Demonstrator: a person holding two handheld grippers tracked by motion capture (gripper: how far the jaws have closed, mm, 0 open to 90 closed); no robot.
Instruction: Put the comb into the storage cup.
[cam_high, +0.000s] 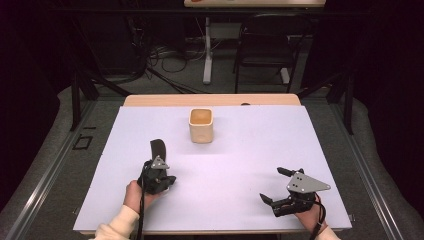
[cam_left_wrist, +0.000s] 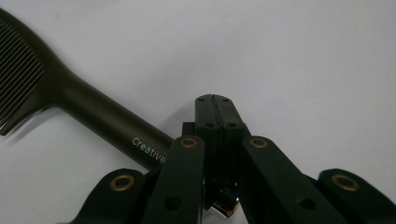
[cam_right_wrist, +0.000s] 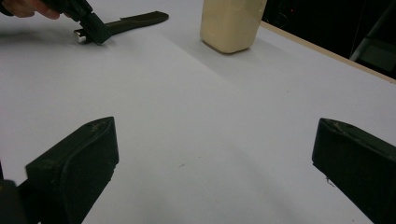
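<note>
A dark comb (cam_high: 159, 148) lies on the white table sheet (cam_high: 240, 150), teeth end away from me; its handle (cam_left_wrist: 107, 119) is printed "Creative". My left gripper (cam_high: 167, 180) is shut, jaws pressed together with nothing between the tips (cam_left_wrist: 215, 100). It points down at the sheet, and the comb's handle runs under its left side to a metal end cap (cam_left_wrist: 226, 203). From the right gripper view, the left gripper (cam_right_wrist: 95, 30) sits beside the comb (cam_right_wrist: 135, 21). My right gripper (cam_high: 273, 185) rests near the front right, open and empty (cam_right_wrist: 215, 163).
A beige square cup (cam_high: 201, 126) stands upright at the far middle of the sheet, also in the right gripper view (cam_right_wrist: 231, 23). A wooden table edge (cam_high: 210, 100) runs behind it. A dark chair (cam_high: 265, 45) and cables are on the floor beyond.
</note>
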